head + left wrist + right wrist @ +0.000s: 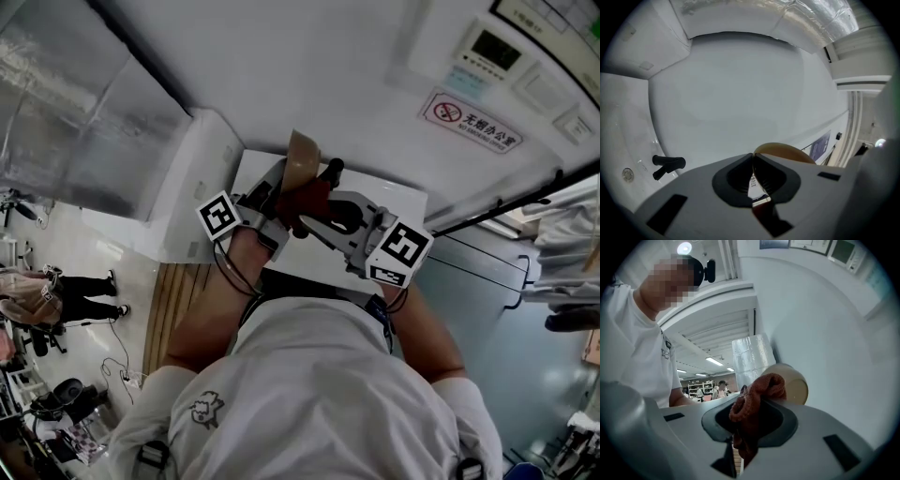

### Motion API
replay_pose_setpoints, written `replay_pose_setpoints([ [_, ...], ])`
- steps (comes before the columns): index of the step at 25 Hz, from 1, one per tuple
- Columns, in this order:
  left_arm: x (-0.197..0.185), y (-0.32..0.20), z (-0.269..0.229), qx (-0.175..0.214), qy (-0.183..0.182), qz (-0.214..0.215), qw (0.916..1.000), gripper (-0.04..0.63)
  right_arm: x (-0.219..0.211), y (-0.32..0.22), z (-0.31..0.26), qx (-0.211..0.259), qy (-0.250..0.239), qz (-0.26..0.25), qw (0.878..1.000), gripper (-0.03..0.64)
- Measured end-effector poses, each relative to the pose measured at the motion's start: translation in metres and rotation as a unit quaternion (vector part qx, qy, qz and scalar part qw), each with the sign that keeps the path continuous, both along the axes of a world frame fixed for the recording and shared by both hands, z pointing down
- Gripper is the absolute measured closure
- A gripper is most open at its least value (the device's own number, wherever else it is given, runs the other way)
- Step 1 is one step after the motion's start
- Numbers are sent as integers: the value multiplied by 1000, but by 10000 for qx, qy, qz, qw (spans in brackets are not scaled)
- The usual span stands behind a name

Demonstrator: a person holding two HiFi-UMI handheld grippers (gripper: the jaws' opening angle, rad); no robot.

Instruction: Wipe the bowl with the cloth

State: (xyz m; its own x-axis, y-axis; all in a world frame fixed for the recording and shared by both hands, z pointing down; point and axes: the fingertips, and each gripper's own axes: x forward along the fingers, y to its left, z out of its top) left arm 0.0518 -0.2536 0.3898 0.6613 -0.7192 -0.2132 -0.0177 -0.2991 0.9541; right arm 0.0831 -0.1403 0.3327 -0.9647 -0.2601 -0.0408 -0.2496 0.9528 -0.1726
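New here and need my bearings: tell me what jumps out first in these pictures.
A rust-red cloth is bunched in the right gripper's jaws, right up against a tan bowl just beyond them. The left gripper pinches that bowl's rim, both held up in front of the person's white shirt in the head view.

A white wall (309, 66) fills the head view from eleven to one o'clock. At two o'clock it carries a control panel (494, 49) with a small display, and just below it a red-ringed no-smoking sign (469, 120). A foil-wrapped duct (66, 103) runs at ten o'clock. The white bench (398, 204) sits at the centre. Wooden slats (173, 314) lie at eight o'clock beside the pale floor (89, 248). In the right gripper view, ceiling strip lights (715, 361) glow at nine o'clock above distant shelves (699, 388).
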Motion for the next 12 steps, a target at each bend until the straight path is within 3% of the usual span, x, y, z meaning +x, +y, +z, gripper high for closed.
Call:
replay_pose_setpoints([
  [6, 1, 14, 18, -169, -126, 146, 9997, 571, 20, -13, -30, 373, -267, 466, 9979, 529],
  [12, 11, 28, 17, -52, -207, 435, 9988, 571, 39, -34, -44, 430, -348, 819, 9951, 529],
])
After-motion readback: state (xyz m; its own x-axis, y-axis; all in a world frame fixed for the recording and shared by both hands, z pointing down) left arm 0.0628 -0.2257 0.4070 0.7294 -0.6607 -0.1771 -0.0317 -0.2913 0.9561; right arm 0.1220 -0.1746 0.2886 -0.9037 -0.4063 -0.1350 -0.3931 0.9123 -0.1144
